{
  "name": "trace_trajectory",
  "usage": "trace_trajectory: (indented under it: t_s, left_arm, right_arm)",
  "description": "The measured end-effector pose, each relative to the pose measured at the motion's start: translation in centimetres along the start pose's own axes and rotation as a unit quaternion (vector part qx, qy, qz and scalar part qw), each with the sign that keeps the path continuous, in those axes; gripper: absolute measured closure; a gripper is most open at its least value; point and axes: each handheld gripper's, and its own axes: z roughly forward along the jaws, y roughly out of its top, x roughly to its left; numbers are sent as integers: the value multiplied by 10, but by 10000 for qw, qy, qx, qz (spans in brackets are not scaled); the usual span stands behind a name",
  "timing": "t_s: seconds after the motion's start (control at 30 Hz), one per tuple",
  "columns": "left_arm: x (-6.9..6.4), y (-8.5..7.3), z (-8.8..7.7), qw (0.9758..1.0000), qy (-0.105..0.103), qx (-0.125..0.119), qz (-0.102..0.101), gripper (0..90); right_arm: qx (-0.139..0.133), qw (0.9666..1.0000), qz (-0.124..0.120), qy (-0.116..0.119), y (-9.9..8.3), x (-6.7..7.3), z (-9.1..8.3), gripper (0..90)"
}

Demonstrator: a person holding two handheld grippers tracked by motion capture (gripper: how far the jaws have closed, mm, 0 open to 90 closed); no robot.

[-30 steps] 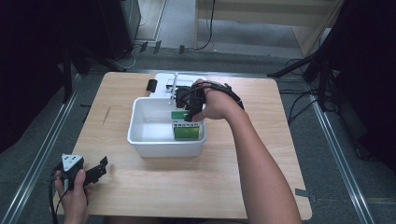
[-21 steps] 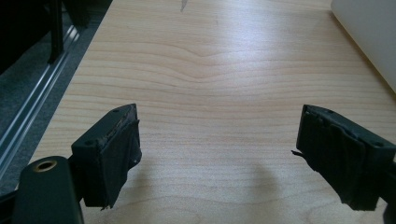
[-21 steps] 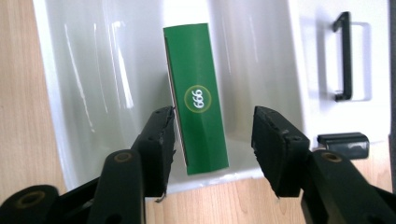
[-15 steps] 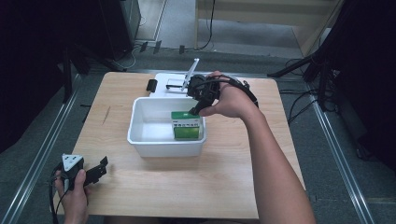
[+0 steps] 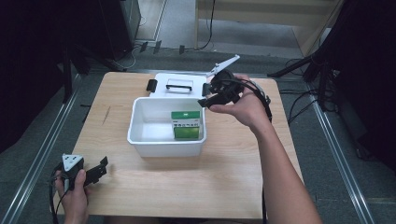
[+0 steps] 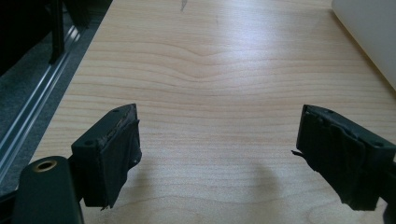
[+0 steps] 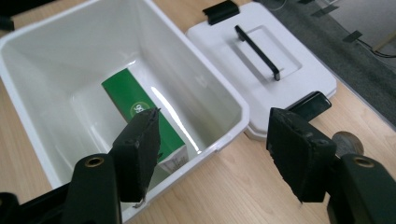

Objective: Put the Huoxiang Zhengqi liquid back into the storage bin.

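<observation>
1. Since a second ago the right gripper point(image 5: 215, 95) has lifted out of the white bin point(image 5: 140, 133) and drawn back toward the upper right of the high view, so it now hangs over the bin's far right corner rather than down on the carton.
2. Its fingers point(image 7: 140, 154) are spread wide with nothing between them (the right gripper view looks straight down past them into the bin).
3. A green carton point(image 5: 187, 125) lies inside the bin, against the right-hand wall in the high view; in the right gripper view it sits low in the bin, partly behind the left finger, its green face up and a white end turned toward the camera.
4. The bin stands near the centre of the desk point(image 5: 224, 182), and its white lid point(image 5: 177, 83) lies flat just behind it, touching or nearly touching the far rim, with a black handle point(image 5: 179, 86) on top and black clips at its edges.
5. At the lower left of the high view the left gripper point(image 5: 95, 171) sits in the person's hand point(image 5: 72, 193) at the desk's near edge, well apart from the bin, just as it was before.
6. Its fingers point(image 6: 112, 149) are also wide apart, holding nothing, low over bare wood, with a corner of the bin at the upper right of the left gripper view.
</observation>
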Motion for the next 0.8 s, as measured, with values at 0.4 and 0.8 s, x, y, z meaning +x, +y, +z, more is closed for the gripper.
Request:
trace_trajectory:
  t_s: [0.4, 0.8]
  left_arm:
    - [0, 0, 0, 10000, 10, 5, 16, 145]
    - [0, 0, 0, 10000, 11, 1, 33, 145]
  right_arm:
    - [-962, 9896, 1036, -248, -47, -11, -13, 291]
    - [-1614, 9641, 1709, -1234, -92, -6, -25, 0]
